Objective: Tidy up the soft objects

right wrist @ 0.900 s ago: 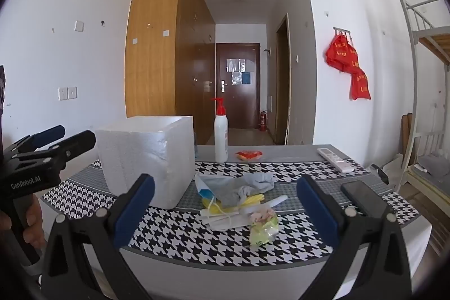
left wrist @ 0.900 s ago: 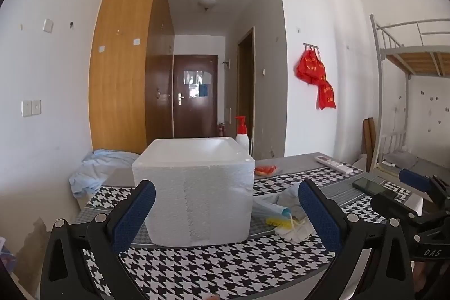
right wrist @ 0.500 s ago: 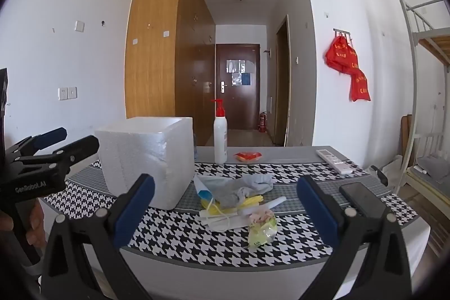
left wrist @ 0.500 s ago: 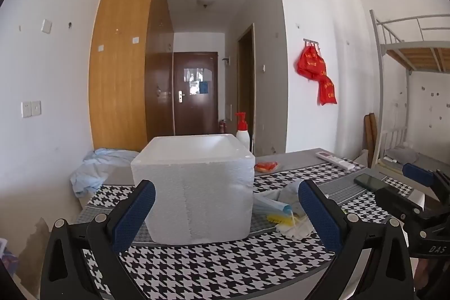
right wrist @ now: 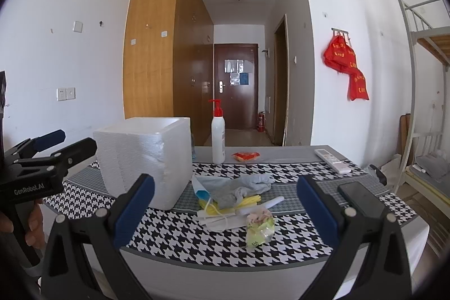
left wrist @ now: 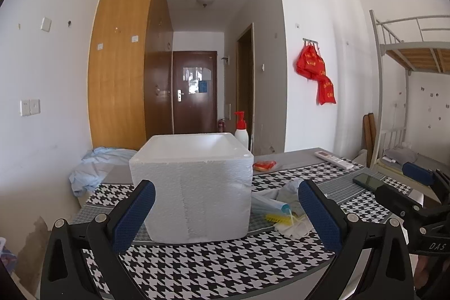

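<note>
A white foam box [left wrist: 194, 184] stands open-topped on the houndstooth table [left wrist: 213, 269]; it also shows in the right wrist view [right wrist: 146, 162]. To its right lies a pile: a grey sock [right wrist: 242, 189], a blue face mask [right wrist: 201, 189], a white mask [right wrist: 222, 221], yellow strips [right wrist: 250, 200] and a green wrapped packet [right wrist: 260, 227]. My left gripper [left wrist: 225, 215] is open and empty, in front of the box. My right gripper [right wrist: 225, 211] is open and empty, short of the pile.
A pump bottle [right wrist: 218, 135], a red packet [right wrist: 246, 156], a remote [right wrist: 332, 160] and a black phone [right wrist: 360, 198] lie on the table. Light-blue cloth [left wrist: 95, 167] hangs at the far left edge. A bunk bed [left wrist: 413, 103] stands to the right.
Both grippers have drifted slightly; the views barely shift. Nothing was taken hold of or moved on the table.
</note>
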### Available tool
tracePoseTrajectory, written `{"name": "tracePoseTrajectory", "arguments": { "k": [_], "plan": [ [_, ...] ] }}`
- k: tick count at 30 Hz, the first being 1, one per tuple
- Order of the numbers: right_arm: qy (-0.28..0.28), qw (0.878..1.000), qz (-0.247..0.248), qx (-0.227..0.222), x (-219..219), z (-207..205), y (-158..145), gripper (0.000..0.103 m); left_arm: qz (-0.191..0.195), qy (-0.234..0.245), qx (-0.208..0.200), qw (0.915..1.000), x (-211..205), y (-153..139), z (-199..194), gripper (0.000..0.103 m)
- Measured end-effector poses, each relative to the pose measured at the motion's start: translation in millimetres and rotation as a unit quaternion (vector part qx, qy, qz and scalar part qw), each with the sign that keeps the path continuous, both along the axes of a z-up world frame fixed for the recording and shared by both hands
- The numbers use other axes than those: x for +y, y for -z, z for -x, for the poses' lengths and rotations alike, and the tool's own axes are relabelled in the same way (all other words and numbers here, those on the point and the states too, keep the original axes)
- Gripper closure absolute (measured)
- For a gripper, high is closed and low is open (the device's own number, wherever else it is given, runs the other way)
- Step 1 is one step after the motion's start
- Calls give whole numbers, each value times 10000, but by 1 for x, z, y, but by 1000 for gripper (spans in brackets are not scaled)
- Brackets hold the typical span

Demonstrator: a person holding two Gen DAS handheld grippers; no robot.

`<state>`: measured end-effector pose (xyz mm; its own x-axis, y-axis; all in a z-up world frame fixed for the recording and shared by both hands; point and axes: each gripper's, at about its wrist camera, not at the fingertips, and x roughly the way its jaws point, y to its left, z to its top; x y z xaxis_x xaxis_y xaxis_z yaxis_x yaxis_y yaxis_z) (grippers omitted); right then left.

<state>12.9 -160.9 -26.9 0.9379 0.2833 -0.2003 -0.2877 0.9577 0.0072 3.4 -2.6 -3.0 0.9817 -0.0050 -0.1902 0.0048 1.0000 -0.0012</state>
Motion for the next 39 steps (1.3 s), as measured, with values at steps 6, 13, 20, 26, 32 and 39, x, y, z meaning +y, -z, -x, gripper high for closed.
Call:
{"name": "tracePoseTrajectory", "arguments": {
  "k": [6, 13, 20, 26, 32, 39],
  "plan": [
    [-4, 10000, 4, 2, -1, 0, 1, 1, -36, -2, 18, 10000, 1, 1, 0, 1],
    [-21, 10000, 1, -7, 1, 0, 1, 1, -11, -29, -12, 10000, 2, 1, -1, 1],
    [-35, 10000, -36, -23, 1, 0, -1, 1, -35, -9, -9, 10000, 1, 0, -1, 1],
    [-23, 10000, -35, 16, -1, -3, 1, 1, -9, 19, 36, 10000, -1, 1, -2, 1],
    [48, 9997, -140, 172, -11, -12, 3, 1, -20, 176, 125, 9998, -8, 2, -7, 1],
    [119, 9995, -139, 249, -21, -22, 4, 1, 13, 288, 244, 9993, -12, 6, -16, 1]
  ]
}}
